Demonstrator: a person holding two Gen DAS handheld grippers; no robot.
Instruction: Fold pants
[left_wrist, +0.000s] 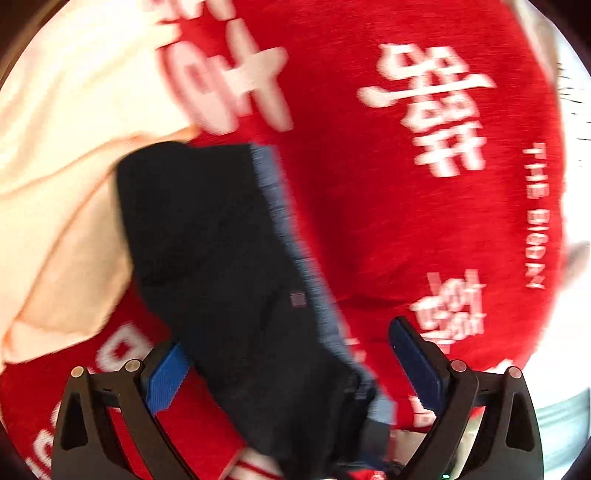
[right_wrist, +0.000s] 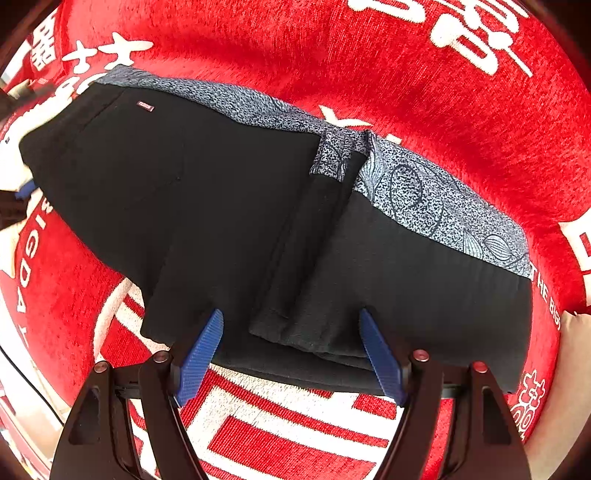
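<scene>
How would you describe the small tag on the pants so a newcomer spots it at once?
Start at the red plush blanket with white characters, then the folded black pants with a blue-grey patterned waistband lying on it. The small reddish rectangular label sits just below the waistband, the only coloured mark on the black cloth.

I see a red plush blanket (left_wrist: 388, 221) covering most of the work surface in both views. Its pile is printed with large white characters (left_wrist: 439, 110) and a line of small white Latin lettering (left_wrist: 535, 218) running along one side. In the right wrist view, the same red blanket (right_wrist: 424, 81) also carries a broad white block pattern (right_wrist: 280, 413) near the lower edge. In the left wrist view, I see a pale peach cloth (left_wrist: 62, 155) lying rumpled on the blanket at the upper left, overlapping its red surface. The left view is motion-blurred.
</scene>
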